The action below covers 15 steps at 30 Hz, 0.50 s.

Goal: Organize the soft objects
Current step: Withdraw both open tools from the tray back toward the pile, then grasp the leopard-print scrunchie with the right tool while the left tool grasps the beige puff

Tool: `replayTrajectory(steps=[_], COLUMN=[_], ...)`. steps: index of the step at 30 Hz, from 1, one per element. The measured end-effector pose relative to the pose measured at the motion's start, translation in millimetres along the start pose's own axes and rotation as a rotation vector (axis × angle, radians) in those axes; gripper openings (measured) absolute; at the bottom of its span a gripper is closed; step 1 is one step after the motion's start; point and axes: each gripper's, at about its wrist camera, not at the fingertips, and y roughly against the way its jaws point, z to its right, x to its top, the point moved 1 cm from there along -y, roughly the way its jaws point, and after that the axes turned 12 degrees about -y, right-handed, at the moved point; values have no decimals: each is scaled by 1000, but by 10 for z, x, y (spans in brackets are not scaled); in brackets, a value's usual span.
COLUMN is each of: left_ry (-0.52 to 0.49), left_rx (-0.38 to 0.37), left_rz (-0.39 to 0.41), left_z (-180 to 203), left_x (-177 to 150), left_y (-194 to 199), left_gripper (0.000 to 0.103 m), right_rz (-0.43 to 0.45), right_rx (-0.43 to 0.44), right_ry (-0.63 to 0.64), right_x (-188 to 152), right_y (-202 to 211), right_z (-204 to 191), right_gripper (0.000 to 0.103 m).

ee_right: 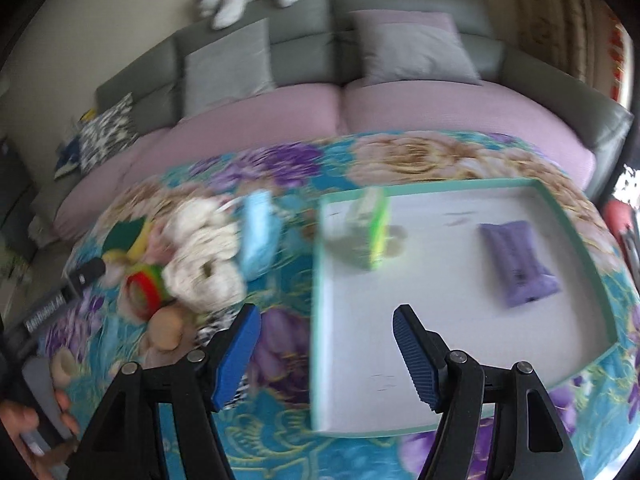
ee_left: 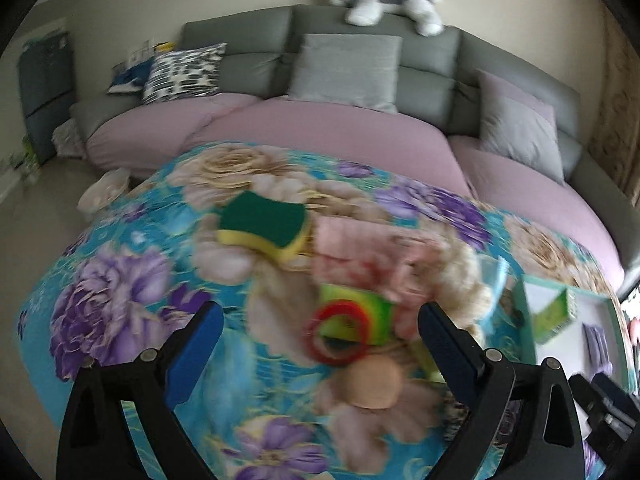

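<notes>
Blue-padded fingers of the left gripper (ee_left: 320, 356) stand spread wide and empty over a floral tablecloth (ee_left: 120, 280), nothing between the pads. Just beyond them, at about 12 o'clock, lies a blurred heap of soft things: a red ring (ee_left: 338, 336) against a green-and-yellow toy (ee_left: 360, 312), a tan round puff (ee_left: 374, 384) nearest the jaws, a pink cloth (ee_left: 352, 244) behind, and a green-topped yellow sponge (ee_left: 262, 226) at 11 o'clock.

Over on the right-wrist view, the right gripper (ee_right: 326, 354) also hangs parted and holding nothing, its left pad above the cloth and its right pad above the near part of a teal-rimmed white tray (ee_right: 576, 248). Inside the tray, a purple pouch (ee_right: 516, 260) lies at 1 o'clock and a green-and-white packet (ee_right: 370, 232) stands near the far left corner at 12 o'clock. A cream knitted bundle (ee_right: 204, 256) and a light-blue item (ee_right: 258, 236) rest outside the tray at 10 o'clock. A hand (ee_right: 28, 432) grips the other tool at 8 o'clock. Behind, a grey sofa (ee_left: 352, 20) carries a plush husky (ee_left: 384, 0).
</notes>
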Motion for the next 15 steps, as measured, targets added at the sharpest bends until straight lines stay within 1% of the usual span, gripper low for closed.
replayTrajectory(steps=[5, 10, 11, 15], left_ry=[77, 102, 104, 92], left_rx=[30, 59, 54, -8], left_rz=[0, -1, -7, -50], left_z=[-380, -567, -574, -518], left_x=[-65, -142, -153, -192], left_y=[-22, -55, -72, -190], left_gripper=[98, 98, 98, 98], right_rz=[-41, -76, -83, -113], right_rx=[32, 47, 46, 53], right_ry=[83, 143, 155, 185], right_x=[-139, -262, -286, -363], right_y=[-114, -223, -250, -349], right_z=[-304, -518, -554, -649], right_gripper=[72, 72, 72, 72])
